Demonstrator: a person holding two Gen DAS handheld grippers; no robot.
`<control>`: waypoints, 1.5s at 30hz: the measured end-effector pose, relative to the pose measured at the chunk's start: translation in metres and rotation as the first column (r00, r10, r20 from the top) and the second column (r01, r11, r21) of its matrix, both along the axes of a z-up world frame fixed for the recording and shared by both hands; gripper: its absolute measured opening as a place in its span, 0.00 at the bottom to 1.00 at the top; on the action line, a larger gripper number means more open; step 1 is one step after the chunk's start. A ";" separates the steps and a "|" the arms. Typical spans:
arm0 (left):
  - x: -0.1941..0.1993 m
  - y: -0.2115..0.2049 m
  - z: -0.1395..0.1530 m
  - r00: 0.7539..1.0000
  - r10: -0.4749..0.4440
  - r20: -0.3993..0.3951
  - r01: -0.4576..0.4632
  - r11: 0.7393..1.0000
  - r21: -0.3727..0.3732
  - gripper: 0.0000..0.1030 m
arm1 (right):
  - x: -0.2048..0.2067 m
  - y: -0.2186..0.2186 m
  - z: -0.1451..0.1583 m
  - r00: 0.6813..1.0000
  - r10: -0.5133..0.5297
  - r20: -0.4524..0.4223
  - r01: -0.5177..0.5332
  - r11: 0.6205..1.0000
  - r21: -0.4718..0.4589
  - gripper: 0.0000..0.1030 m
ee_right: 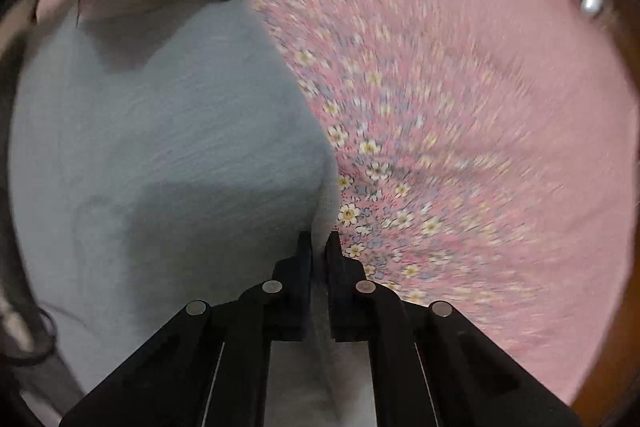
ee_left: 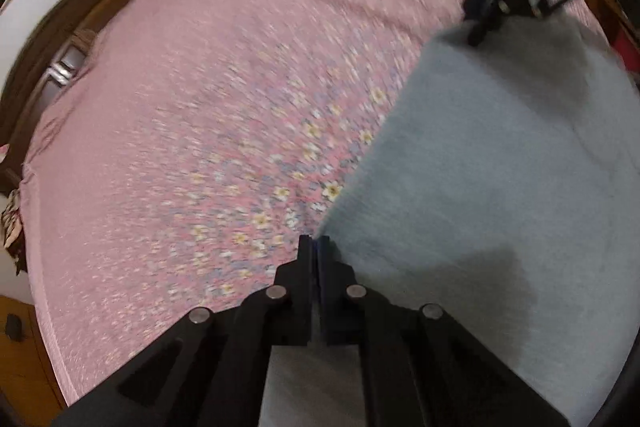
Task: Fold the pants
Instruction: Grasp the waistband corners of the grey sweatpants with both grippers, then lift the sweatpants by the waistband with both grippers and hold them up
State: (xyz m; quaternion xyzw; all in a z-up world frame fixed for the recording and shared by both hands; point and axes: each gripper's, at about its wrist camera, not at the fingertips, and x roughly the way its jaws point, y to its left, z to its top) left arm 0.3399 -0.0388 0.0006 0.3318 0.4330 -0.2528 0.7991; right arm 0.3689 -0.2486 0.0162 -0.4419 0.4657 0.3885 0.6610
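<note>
Pink floral bedsheet [ee_left: 200, 107], brown wooden furniture [ee_left: 60, 27], both grippers [ee_left: 316, 241] [ee_right: 320, 237] pinching grey pants [ee_right: 160, 147]

No legible text, label, brand, number or sign found in either view; both views are motion-blurred.

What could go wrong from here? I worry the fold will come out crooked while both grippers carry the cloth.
The left gripper pinches only the very edge of the grey pants; that thin bite could slip out. Both views are motion-blurred, so a fast swing may tug the cloth from the right gripper or drag it askew over the pink floral sheet.
</note>
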 end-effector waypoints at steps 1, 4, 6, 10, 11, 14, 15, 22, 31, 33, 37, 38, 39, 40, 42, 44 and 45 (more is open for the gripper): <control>-0.004 0.006 0.009 1.000 0.014 0.016 -0.014 1.000 -0.020 0.02 | -0.011 -0.001 0.006 0.999 0.011 0.033 -0.011 1.000 0.006 0.07; -0.023 0.014 0.037 0.997 0.021 0.079 -0.018 0.999 -0.038 0.02 | -0.039 -0.011 0.034 0.992 0.018 0.127 -0.023 0.999 0.040 0.06; -0.048 0.016 0.055 0.991 0.014 0.134 -0.009 0.999 -0.037 0.02 | -0.066 -0.019 0.053 0.975 0.028 0.222 -0.040 0.998 0.047 0.06; -0.113 0.011 0.082 0.962 0.021 0.272 -0.010 0.999 -0.042 0.02 | -0.133 -0.014 0.065 0.900 0.099 0.424 -0.107 0.994 -0.004 0.06; -0.129 0.004 0.083 0.955 0.021 0.297 -0.012 0.999 -0.034 0.02 | -0.154 -0.014 0.064 0.874 0.119 0.471 -0.122 0.992 -0.023 0.06; -0.185 -0.001 0.082 0.929 0.020 0.369 -0.019 1.000 -0.005 0.02 | -0.208 -0.009 0.051 0.782 0.184 0.596 -0.162 0.983 -0.091 0.06; -0.205 -0.002 0.082 0.922 0.023 0.386 -0.025 1.000 0.002 0.02 | -0.234 -0.009 0.041 0.738 0.213 0.640 -0.168 0.977 -0.131 0.06; -0.311 -0.017 0.034 0.899 0.012 0.437 -0.048 0.996 0.072 0.02 | -0.330 0.000 -0.051 0.481 0.448 0.754 -0.218 0.894 -0.392 0.06; -0.359 -0.044 -0.049 0.903 -0.086 0.422 -0.014 0.973 0.229 0.02 | -0.376 -0.003 -0.089 0.482 0.523 0.703 -0.251 0.851 -0.461 0.05; -0.362 -0.043 -0.052 0.909 -0.083 0.409 -0.012 0.974 0.226 0.02 | -0.381 -0.001 -0.085 0.487 0.515 0.705 -0.253 0.856 -0.451 0.05; -0.364 -0.043 -0.049 0.883 -0.124 0.453 -0.003 0.963 0.269 0.02 | -0.420 -0.011 -0.096 0.486 0.534 0.692 -0.266 0.844 -0.465 0.05; -0.374 -0.043 -0.051 0.875 -0.131 0.466 -0.004 0.961 0.277 0.02 | -0.420 -0.011 -0.095 0.495 0.522 0.694 -0.265 0.852 -0.452 0.05; -0.374 -0.045 -0.052 0.872 -0.138 0.469 0.000 0.960 0.282 0.02 | -0.419 -0.013 -0.090 0.505 0.510 0.697 -0.262 0.859 -0.439 0.05; -0.372 -0.045 -0.054 0.872 -0.137 0.469 0.000 0.960 0.280 0.02 | -0.417 -0.011 -0.089 0.511 0.498 0.701 -0.258 0.866 -0.428 0.05; -0.371 -0.044 -0.059 0.854 -0.154 0.496 -0.002 0.954 0.299 0.05 | -0.417 -0.013 -0.087 0.512 0.489 0.706 -0.252 0.871 -0.421 0.05; -0.368 -0.046 -0.065 0.821 -0.185 0.540 -0.011 0.940 0.340 0.07 | -0.415 -0.015 -0.086 0.510 0.488 0.709 -0.250 0.872 -0.420 0.05; -0.367 -0.047 -0.067 0.814 -0.196 0.547 -0.007 0.938 0.347 0.13 | -0.416 -0.015 -0.084 0.506 0.485 0.713 -0.247 0.874 -0.419 0.05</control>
